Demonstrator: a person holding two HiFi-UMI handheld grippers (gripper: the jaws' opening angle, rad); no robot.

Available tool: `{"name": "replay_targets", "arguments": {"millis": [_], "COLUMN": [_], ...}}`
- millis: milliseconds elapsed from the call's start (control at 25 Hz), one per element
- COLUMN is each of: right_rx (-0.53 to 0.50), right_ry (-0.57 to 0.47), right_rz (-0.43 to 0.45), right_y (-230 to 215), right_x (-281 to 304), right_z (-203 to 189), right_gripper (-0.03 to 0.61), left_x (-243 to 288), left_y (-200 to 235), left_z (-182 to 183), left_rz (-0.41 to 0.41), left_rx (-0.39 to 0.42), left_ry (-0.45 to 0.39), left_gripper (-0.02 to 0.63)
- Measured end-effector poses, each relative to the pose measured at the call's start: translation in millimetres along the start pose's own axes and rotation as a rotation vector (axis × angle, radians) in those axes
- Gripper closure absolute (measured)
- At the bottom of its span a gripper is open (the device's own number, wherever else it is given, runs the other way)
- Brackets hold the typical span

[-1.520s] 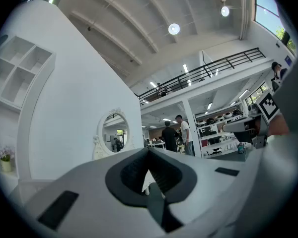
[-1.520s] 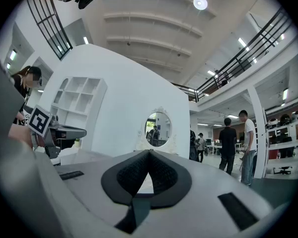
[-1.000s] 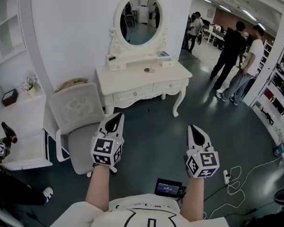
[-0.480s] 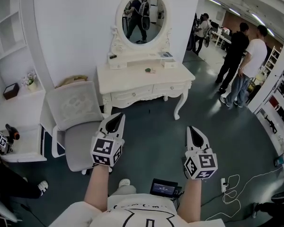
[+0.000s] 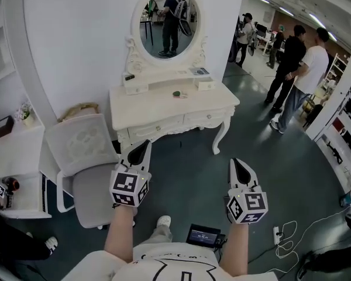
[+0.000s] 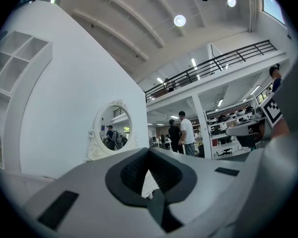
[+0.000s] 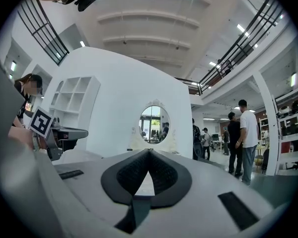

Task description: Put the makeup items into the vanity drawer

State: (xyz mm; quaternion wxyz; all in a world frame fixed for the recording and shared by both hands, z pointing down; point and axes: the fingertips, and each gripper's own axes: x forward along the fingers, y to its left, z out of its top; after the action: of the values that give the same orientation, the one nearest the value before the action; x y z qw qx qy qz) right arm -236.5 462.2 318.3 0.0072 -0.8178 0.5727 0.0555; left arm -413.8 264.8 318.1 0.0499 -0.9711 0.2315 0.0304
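The white vanity table (image 5: 164, 111) stands ahead against the wall under an oval mirror (image 5: 167, 22). Its two front drawers (image 5: 157, 128) look closed. A small green makeup item (image 5: 176, 93) lies on the tabletop, and other small items (image 5: 199, 71) rest on the raised shelf. My left gripper (image 5: 145, 143) (image 6: 149, 150) and right gripper (image 5: 236, 161) (image 7: 149, 151) are held out in front of me above the floor, well short of the table. Both are shut, tips touching, with nothing between them.
A white padded chair (image 5: 85, 157) stands left of the vanity. A white shelf unit (image 5: 17, 151) lines the left wall, with another person's gripper (image 5: 0, 187) near it. People (image 5: 295, 63) stand at the right. A cable and power strip (image 5: 278, 234) lie on the floor.
The vanity and chair have slid left and come slightly nearer in the head view as I step forward; a shoe now shows below. Both grippers keep their pose and stay shut.
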Motion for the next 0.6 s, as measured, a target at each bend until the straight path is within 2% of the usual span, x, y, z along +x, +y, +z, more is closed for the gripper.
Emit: {"name": "replay_targets", "arguments": {"millis": [200, 600], "right_rx": [-0.001, -0.042], "right_ry": [0.009, 0.029], "right_rz": [-0.027, -0.03], "right_y": [-27, -52], "right_x": [57, 175], "right_z": [-6, -14], "right_gripper": [0.566, 0.566], "left_x": [64, 178], "left_y": [24, 82], "left_z": [-4, -17], "left_rz": [-0.018, -0.029], "left_rx": [-0.005, -0.037], "left_ry": [0.001, 0.0], "left_gripper": [0.606, 0.606]}}
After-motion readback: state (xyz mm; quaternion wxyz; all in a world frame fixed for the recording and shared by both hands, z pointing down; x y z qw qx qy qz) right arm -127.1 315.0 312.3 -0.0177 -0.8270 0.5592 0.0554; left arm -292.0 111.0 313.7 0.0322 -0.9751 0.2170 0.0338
